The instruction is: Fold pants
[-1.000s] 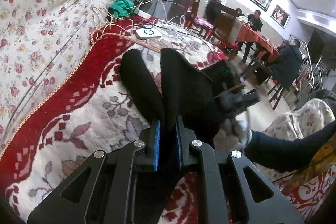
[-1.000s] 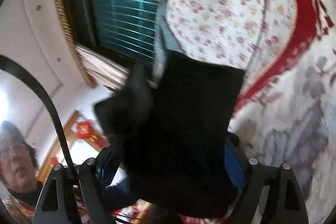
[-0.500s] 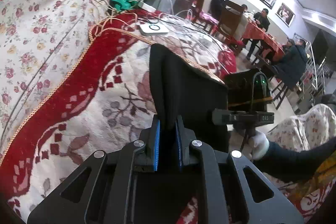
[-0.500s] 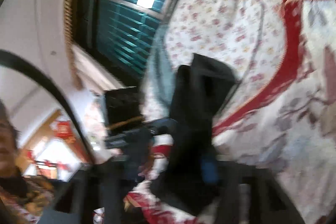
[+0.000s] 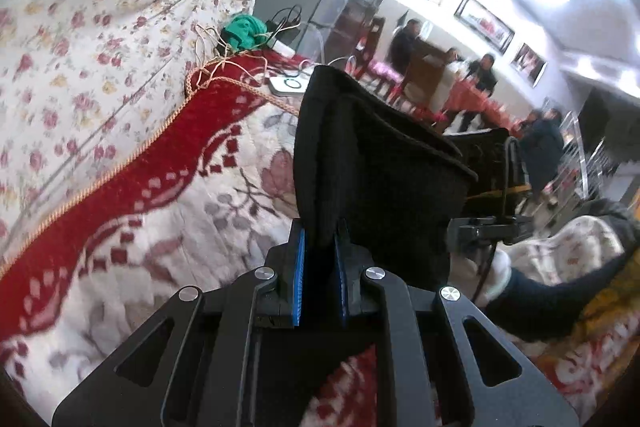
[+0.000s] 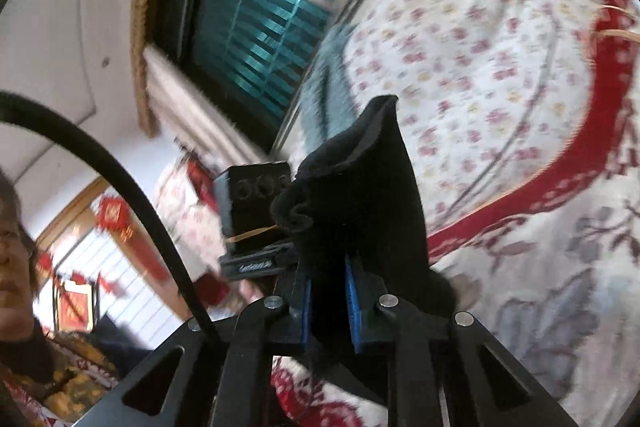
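Both grippers' jaws pinch the black pants (image 5: 372, 163), right just closed

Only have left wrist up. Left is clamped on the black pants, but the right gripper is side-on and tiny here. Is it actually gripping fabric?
Observer: Yes. In the right wrist view the right gripper has just been closing, and its blue pads now pinch the black pants.
Operator: Anything behind that fold?
Observer: The left gripper's black camera block, just left of the fabric.
Operator: What's above the bed on that side?
Observer: A window with teal blinds.
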The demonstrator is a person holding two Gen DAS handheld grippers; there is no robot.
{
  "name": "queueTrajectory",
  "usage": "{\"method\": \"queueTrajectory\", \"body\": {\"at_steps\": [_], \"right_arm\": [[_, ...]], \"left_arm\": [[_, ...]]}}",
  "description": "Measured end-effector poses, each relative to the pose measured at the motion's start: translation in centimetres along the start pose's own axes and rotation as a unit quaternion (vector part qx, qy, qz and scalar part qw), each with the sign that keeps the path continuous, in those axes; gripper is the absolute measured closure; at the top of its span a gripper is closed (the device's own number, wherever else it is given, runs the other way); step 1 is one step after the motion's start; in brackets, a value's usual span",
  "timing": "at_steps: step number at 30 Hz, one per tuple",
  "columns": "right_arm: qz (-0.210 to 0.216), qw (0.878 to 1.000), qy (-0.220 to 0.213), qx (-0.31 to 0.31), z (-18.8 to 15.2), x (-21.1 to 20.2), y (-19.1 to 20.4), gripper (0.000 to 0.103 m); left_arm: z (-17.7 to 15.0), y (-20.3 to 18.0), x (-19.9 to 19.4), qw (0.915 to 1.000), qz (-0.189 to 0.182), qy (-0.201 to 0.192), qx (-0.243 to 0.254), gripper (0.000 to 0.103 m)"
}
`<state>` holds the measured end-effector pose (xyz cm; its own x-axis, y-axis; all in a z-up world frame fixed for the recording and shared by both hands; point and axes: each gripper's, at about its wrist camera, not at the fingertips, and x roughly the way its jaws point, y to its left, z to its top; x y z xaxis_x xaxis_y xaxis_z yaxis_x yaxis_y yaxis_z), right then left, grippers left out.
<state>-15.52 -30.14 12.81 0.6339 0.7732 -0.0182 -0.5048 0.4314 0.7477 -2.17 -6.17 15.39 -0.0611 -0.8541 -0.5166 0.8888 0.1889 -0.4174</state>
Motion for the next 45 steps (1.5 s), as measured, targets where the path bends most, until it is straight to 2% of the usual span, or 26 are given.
{"method": "queueTrajectory", "body": {"at_steps": [2, 3, 5, 7, 9, 11, 12, 14, 15, 18, 21, 22, 23, 24, 25, 26, 28, 31, 33, 34, 37, 40, 41, 45], "right_arm": [[0.010, 0.999, 0.039, -0.010, -0.8, 2.7, 1.0, 0.088], [0.011, 0.998, 0.057, -0.012, -1.2, 3.8, 1.1, 0.088], [0.009, 0.995, 0.103, -0.012, -2.8, 7.3, 0.9, 0.088], [0.014, 0.989, 0.144, 0.001, -4.9, 10.6, -0.1, 0.088], [0.009, 0.981, 0.192, 0.008, -7.6, 14.8, -1.1, 0.088], [-0.020, 0.973, 0.232, -0.009, -9.9, 18.2, -1.7, 0.088], [-0.033, 0.967, 0.253, -0.013, -11.0, 19.6, -2.0, 0.086], [-0.080, 0.948, 0.307, -0.017, -12.7, 22.1, -2.5, 0.084], [-0.088, 0.943, 0.319, -0.022, -12.9, 22.5, -2.3, 0.083], [-0.053, 0.954, 0.293, -0.025, -10.7, 19.9, -0.8, 0.083], [-0.065, 0.969, 0.238, -0.015, -7.7, 15.3, -0.3, 0.081], [-0.080, 0.975, 0.209, -0.014, -6.4, 13.1, -0.5, 0.072], [-0.104, 0.976, 0.190, -0.016, -5.7, 11.8, -0.8, 0.064], [-0.138, 0.975, 0.171, -0.019, -5.1, 10.5, -1.3, 0.049], [-0.168, 0.973, 0.157, -0.022, -4.5, 9.5, -1.8, 0.047], [-0.195, 0.969, 0.153, -0.019, -4.1, 9.0, -2.7, 0.047], [-0.225, 0.961, 0.163, -0.001, -3.7, 9.1, -4.3, 0.047], [-0.234, 0.956, 0.177, 0.025, -4.1, 10.7, -6.9, 0.047], [-0.224, 0.956, 0.182, 0.050, -4.8, 12.1, -8.5, 0.048], [-0.221, 0.956, 0.184, 0.054, -5.0, 12.8, -8.9, 0.058], [-0.238, 0.953, 0.188, 0.025, -4.7, 12.4, -8.6, 0.069], [-0.298, 0.931, 0.212, -0.005, -5.6, 11.8, -9.2, 0.069], [-0.300, 0.929, 0.216, -0.001, -6.0, 11.9, -9.6, 0.069], [-0.288, 0.937, 0.195, 0.024, -5.6, 11.0, -9.5, 0.068]], "left_arm": [[-2.1, 1.0, -1.8, 0.9998, 0.015, -0.002, -0.015, 0.087], [-3.2, 1.9, -2.5, 0.9992, 0.030, 0.001, -0.028, 0.081], [-5.6, 4.5, -4.1, 0.9940, 0.084, 0.006, -0.070, 0.081], [-7.8, 7.1, -6.1, 0.9823, 0.147, 0.003, -0.117, 0.081], [-10.4, 10.0, -9.2, 0.9634, 0.196, -0.016, -0.182, 0.081], [-12.5, 11.5, -12.1, 0.9473, 0.215, -0.044, -0.233, 0.081], [-13.1, 11.7, -13.2, 0.9423, 0.220, -0.054, -0.246, 0.081], [-14.1, 11.2, -15.0, 0.9348, 0.231, -0.072, -0.260, 0.081], [-14.3, 10.7, -15.5, 0.9339, 0.235, -0.078, -0.258, 0.081], [-14.7, 8.2, -16.2, 0.9335, 0.244, -0.087, -0.248, 0.081], [-14.9, 6.3, -15.8, 0.9356, 0.242, -0.096, -0.239, 0.081], [-14.8, 5.7, -15.6, 0.9363, 0.240, -0.099, -0.237, 0.079], [-14.7, 4.9, -15.1, 0.9357, 0.243, -0.100, -0.235, 0.073], [-14.7, 4.1, -14.5, 0.9348, 0.248, -0.099, -0.234, 0.067], [-14.7, 3.7, -13.8, 0.9344, 0.253, -0.096, -0.232, 0.066], [-14.7, 3.0, -12.9, 0.9325, 0.268, -0.086, -0.227, 0.066], [-15.0, 2.2, -11.1, 0.9200, 0.314, -0.061, -0.226, 0.066], [-16.5, 3.0, -9.1, 0.8988, 0.336, -0.026, -0.280, 0.066], [-17.5, 3.6, -8.6, 0.8838, 0.350, -0.024, -0.309, 0.066], [-18.2, 4.1, -8.2, 0.8751, 0.353, -0.017, -0.331, 0.066], [-19.8, 4.2, -7.2, 0.8707, 0.337, -0.009, -0.358, 0.066], [-20.3, 3.6, -6.6, 0.8716, 0.354, -0.016, -0.338, 0.065], [-20.2, 3.6, -6.7, 0.8698, 0.356, -0.018, -0.341, 0.065], [-20.2, 3.3, -7.3, 0.8683, 0.354, -0.026, -0.347, 0.065]]}}
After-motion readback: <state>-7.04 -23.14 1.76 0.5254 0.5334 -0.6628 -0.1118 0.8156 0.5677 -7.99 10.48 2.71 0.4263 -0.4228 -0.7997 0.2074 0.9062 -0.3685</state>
